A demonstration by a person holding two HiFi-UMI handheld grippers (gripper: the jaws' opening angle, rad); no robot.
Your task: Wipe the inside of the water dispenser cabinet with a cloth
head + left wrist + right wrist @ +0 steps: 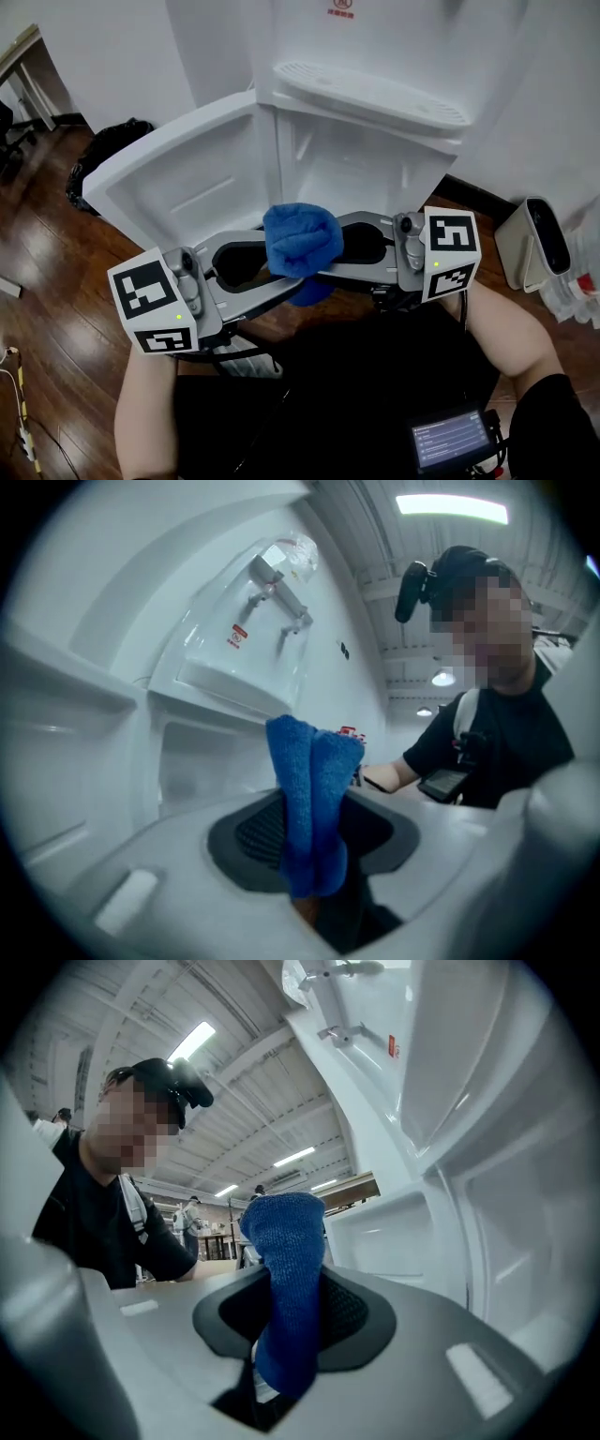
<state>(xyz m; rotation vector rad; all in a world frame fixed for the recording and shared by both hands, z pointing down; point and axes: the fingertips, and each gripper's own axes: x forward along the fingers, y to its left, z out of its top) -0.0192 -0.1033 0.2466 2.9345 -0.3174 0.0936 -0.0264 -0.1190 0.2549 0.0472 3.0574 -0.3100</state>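
A: Where is the cloth, seen from the head view?

B: The blue cloth (302, 242) sits bunched between the left gripper (279, 274) and the right gripper (330, 251). It is in front of the open cabinet (349, 161) of the water dispenser, not inside it. The door (178, 178) hangs open to the left.

A: Can you read the jaws from up there?

B: Not well, because the cloth covers both sets of tips. The gripper views settle it. In the left gripper view the cloth (311, 803) stands up folded double, and its lower end is pinched between the left gripper's (314, 874) jaws. In the right gripper view the right gripper (281, 1354) clamps the cloth (286, 1288) the same way, as one thick roll.

A: What else do those views add?

B: They show the taps (277, 600), which the head view cuts off above the drip tray (375, 92). The right gripper view catches the taps (339, 997) too. Both also show the person (487, 733) in a dark shirt, under ceiling lights (452, 508).

A: What is unclear?

B: The cabinet's bottom is hidden behind the cloth and the grippers. The red print at the dispenser's top edge is too small to read. It is hard to tell how much cloth hangs below the jaws. In the head view only a darker blue fold shows under them.
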